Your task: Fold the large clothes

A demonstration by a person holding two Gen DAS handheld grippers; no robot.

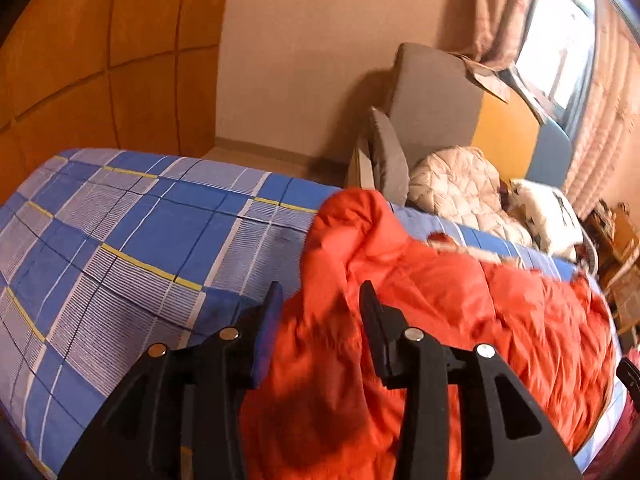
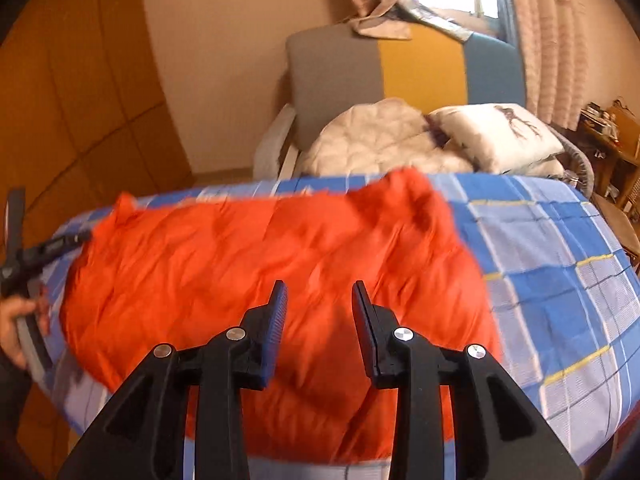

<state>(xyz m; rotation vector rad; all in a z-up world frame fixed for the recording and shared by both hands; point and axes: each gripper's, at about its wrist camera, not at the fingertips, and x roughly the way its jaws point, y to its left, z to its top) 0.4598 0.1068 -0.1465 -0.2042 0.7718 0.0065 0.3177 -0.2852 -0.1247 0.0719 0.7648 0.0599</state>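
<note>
Orange padded jacket [image 2: 276, 264] lies bunched on the blue checked bedspread [image 2: 560, 280]. In the right-wrist view its long axis runs left to right across the bed, parallel to the near edge. One lump, maybe a hood or sleeve end, pokes toward the far side; blur hides which.

Left gripper [image 1: 320, 300]: jaws partly apart, nothing between them. It hangs over the jacket's left end, fabric directly below and stretching off to the right.

Right gripper [image 2: 320, 296]: jaws likewise partly apart, empty, above the near edge around the jacket's middle.

The left gripper also shows at that view's left margin, a hand [image 2: 16, 328] around its handle.

Judgement: each claw covers its own portion; the left is nearer the left end, so the next grab likely splits along the long axis.

Far side: a chair [image 2: 340, 76] with pale bedding [image 2: 380, 140].
</note>
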